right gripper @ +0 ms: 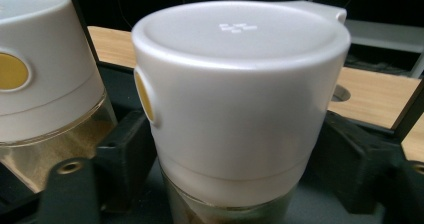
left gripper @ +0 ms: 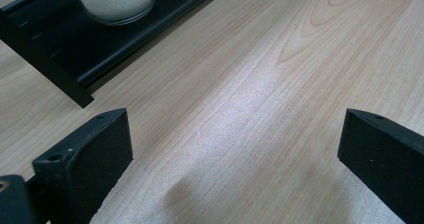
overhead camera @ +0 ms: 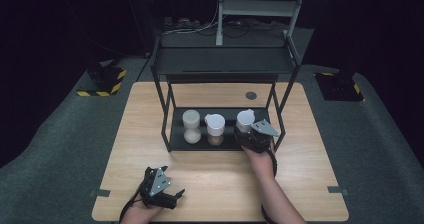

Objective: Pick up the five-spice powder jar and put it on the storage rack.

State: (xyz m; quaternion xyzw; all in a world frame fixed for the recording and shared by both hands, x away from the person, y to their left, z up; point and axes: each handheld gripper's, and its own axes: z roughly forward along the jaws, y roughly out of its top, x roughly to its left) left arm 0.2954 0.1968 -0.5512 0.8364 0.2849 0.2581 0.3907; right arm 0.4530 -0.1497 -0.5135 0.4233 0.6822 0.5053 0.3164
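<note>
My right claw [overhead camera: 248, 134] straddles the white-capped jar [right gripper: 240, 99] at the rack's [overhead camera: 172, 131] three o'clock end, jaws spread beside it; my left claw [overhead camera: 170, 198] rests spread wide at seven o'clock.

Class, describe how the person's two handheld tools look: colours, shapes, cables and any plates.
Both are black. The left tool and right tool each carry a grey three-cornered plate on top and trail a black cable. Each has two blocky black jaws with small screw holes. The forearms are bare, without sleeves.

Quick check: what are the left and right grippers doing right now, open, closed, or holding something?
Left gripper: open, nothing between the jaws, low over the table.
Right gripper: jaws around the right jar, not clearly pressing; grip cannot be told.
</note>
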